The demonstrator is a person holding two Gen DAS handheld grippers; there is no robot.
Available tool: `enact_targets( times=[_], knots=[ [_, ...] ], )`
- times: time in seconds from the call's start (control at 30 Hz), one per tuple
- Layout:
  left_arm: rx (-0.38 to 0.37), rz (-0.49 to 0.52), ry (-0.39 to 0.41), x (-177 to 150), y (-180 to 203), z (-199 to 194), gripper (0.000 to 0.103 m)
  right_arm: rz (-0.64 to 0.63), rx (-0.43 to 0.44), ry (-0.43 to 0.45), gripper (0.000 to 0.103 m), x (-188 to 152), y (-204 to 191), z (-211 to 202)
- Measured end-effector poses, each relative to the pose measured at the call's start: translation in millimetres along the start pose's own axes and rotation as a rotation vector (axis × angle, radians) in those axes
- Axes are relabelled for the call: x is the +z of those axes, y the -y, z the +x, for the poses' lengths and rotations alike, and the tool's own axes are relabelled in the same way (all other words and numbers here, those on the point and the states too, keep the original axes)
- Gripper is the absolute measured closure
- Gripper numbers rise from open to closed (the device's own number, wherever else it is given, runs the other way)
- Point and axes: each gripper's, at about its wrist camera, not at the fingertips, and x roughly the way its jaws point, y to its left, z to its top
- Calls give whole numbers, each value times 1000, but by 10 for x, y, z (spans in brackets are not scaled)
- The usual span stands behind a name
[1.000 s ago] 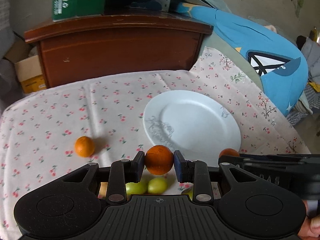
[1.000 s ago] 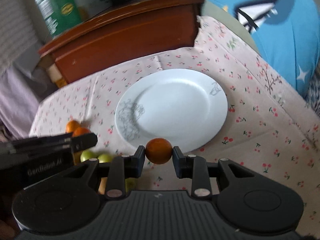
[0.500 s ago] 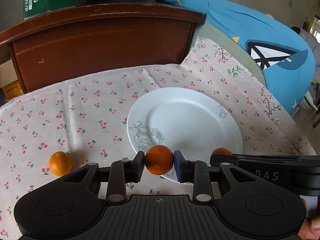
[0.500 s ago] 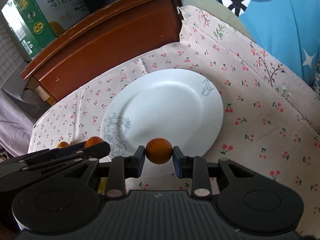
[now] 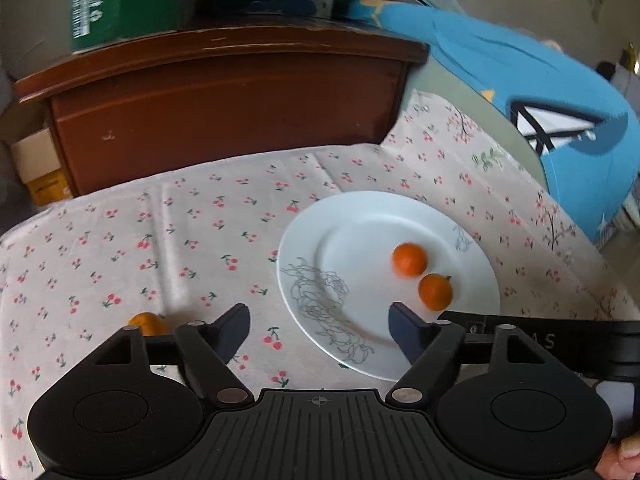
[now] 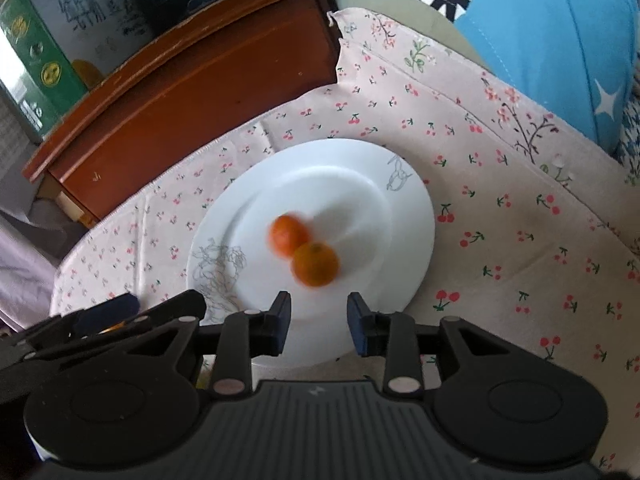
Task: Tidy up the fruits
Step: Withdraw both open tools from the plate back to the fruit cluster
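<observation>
Behind the worktop [image 5: 192, 216] stands a brown wooden cabinet [image 5: 224, 120] with a green box [image 5: 116, 0] on top, and a blue blanket [image 5: 560, 92] lies off to the right. On the left of the cherry-print cloth one orange [image 5: 146, 324] sits alone, half hidden behind the left gripper [image 5: 318, 330]. Half a second ago that gripper pinched an orange. Its fingers [image 5: 232, 334] have just been opening and now stand wide apart with nothing between them. Next comes the white plate [image 5: 304, 240], near the middle of the cloth. Two oranges now lie on it, right beside each other: the far orange [image 6: 289, 236] and the near orange [image 6: 315, 264]. Both look blurry, so they may be rolling a little. Just in front of the near one is the right gripper [image 6: 318, 320]. It too held an orange a moment ago. Its fingers [image 6: 280, 320] have just been opening a small way, and they are apart with nothing between them. So both hands have let go and two fruits are on the plate. I think the lone orange on the left is next, and some green fruits seen a second ago are out of view now.
</observation>
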Motion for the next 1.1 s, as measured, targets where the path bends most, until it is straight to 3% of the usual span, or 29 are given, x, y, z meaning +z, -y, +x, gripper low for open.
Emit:
enact_targets(
  times=[0.2, 0.5, 1.1],
  knots=[
    [22, -26, 7, 30, -127, -177, 11, -30, 44, 4, 65, -34, -82, -64],
    [60, -49, -14, -8, -301, -365, 11, -164, 84, -3, 62, -182, -287, -143],
    [134, -110, -60, -260, -730, -660, 10, -243, 118, -76, 59, -479, -359, -242]
  ],
)
